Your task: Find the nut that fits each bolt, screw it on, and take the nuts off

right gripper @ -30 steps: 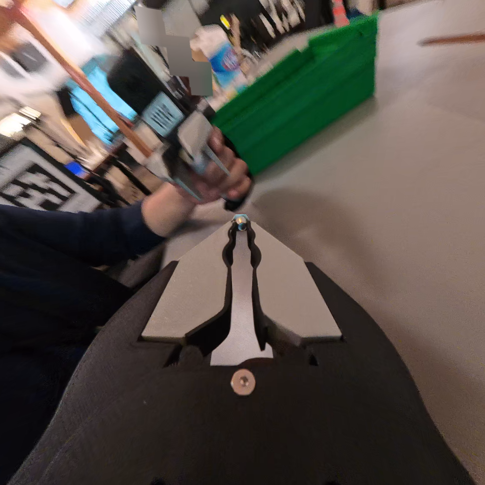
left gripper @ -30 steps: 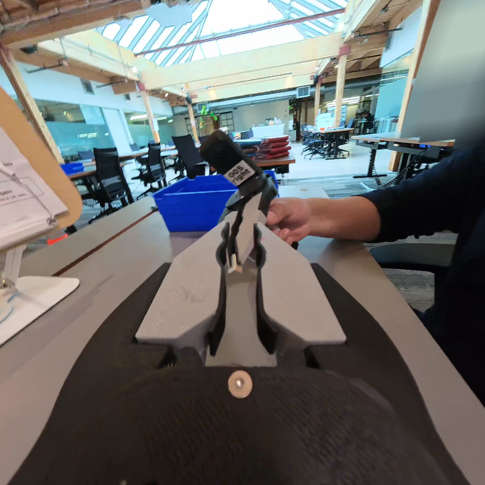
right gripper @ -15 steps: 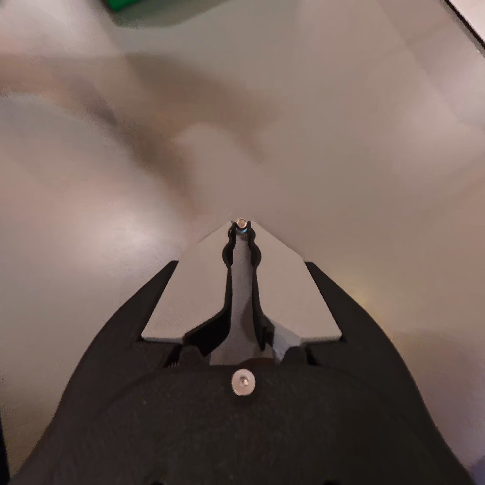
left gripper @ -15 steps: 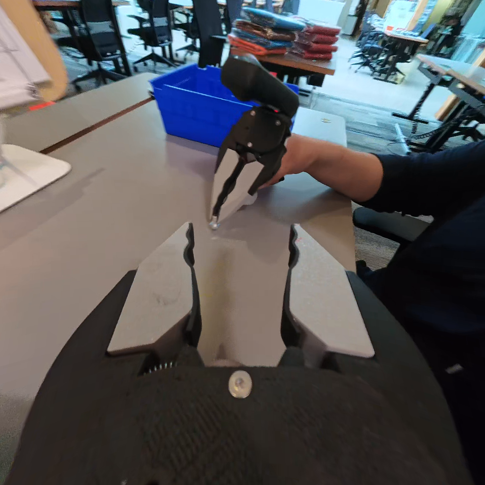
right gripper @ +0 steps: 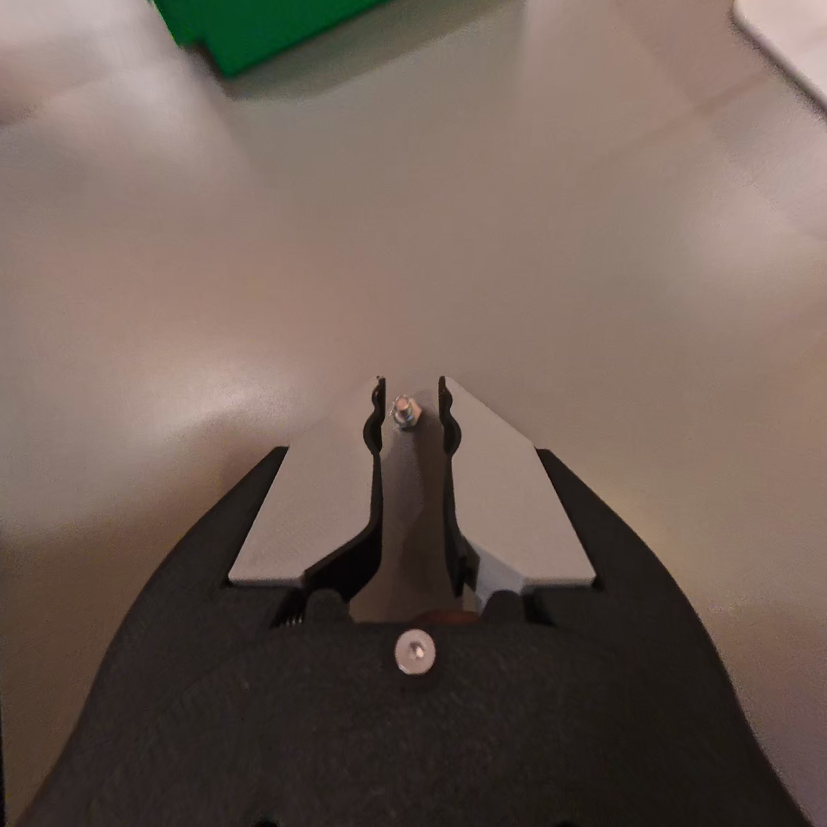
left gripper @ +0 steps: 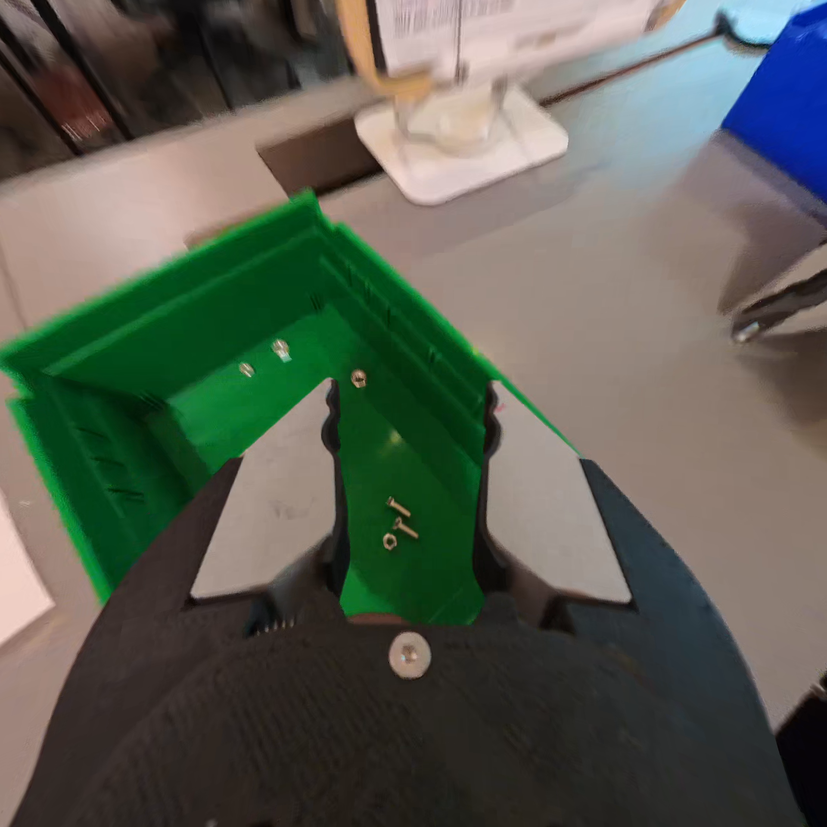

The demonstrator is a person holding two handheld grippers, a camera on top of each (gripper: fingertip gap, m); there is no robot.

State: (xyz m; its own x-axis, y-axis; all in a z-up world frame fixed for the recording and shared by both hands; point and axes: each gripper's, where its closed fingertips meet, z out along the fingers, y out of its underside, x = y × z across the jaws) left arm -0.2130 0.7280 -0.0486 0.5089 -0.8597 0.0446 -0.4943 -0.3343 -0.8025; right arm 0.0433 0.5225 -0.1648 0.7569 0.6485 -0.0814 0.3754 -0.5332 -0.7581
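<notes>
The left gripper, jaws spread wide, hovers over the green plastic bin; two small silver bolts and a hex nut lie on the bin floor between its fingers. The right gripper, jaws parted, frames a small silver bolt with a nut on it on the grey table, beside the bin.

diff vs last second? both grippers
Right gripper opened and let go of the bolt with its nut, which now lies on the grey table between its fingers. Left gripper swung away from the right one to above the green bin. It opened half a second ago and remains open and empty.
</notes>
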